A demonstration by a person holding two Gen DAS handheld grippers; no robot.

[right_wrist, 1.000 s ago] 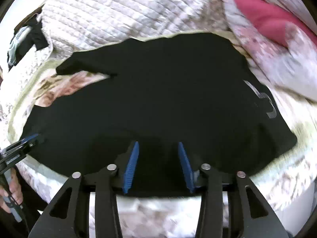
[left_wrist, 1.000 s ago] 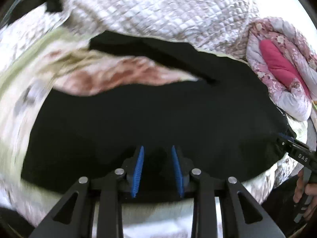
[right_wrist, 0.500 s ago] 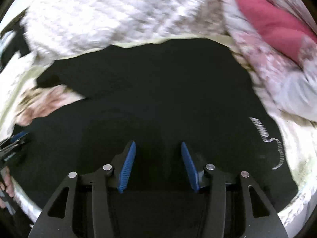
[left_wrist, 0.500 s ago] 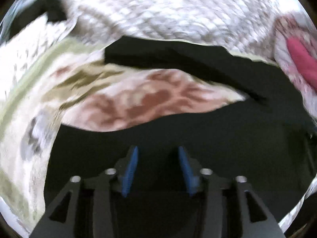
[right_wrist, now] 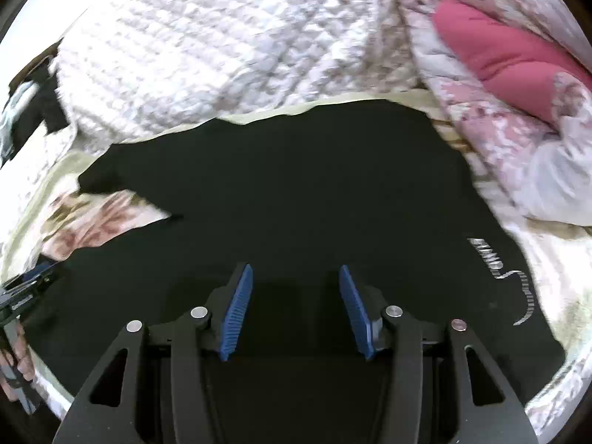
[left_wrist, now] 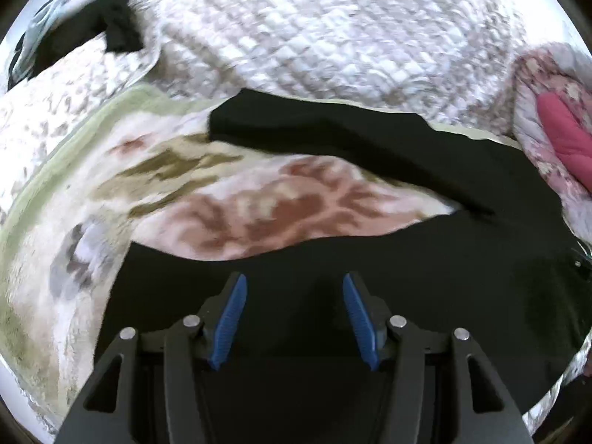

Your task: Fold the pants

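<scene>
Black pants (left_wrist: 425,244) lie spread flat on a bed, the two legs splayed apart with floral blanket showing between them. My left gripper (left_wrist: 294,285) is open and empty, its blue pads just above the near leg. In the right wrist view the pants (right_wrist: 296,192) fill the middle, with a white printed logo (right_wrist: 507,277) at the right edge. My right gripper (right_wrist: 296,275) is open and empty over the black fabric. The left gripper (right_wrist: 26,288) shows at that view's left edge.
A floral blanket (left_wrist: 229,199) covers the bed. A white quilted cover (left_wrist: 314,37) lies behind the pants. A rolled pink floral quilt (right_wrist: 518,85) sits at the right. Dark clothing (left_wrist: 74,26) lies at the far left.
Both grippers have moved forward over the pants. Their jaws have opened wider. The left gripper has shifted left, so more floral blanket shows between the legs.
</scene>
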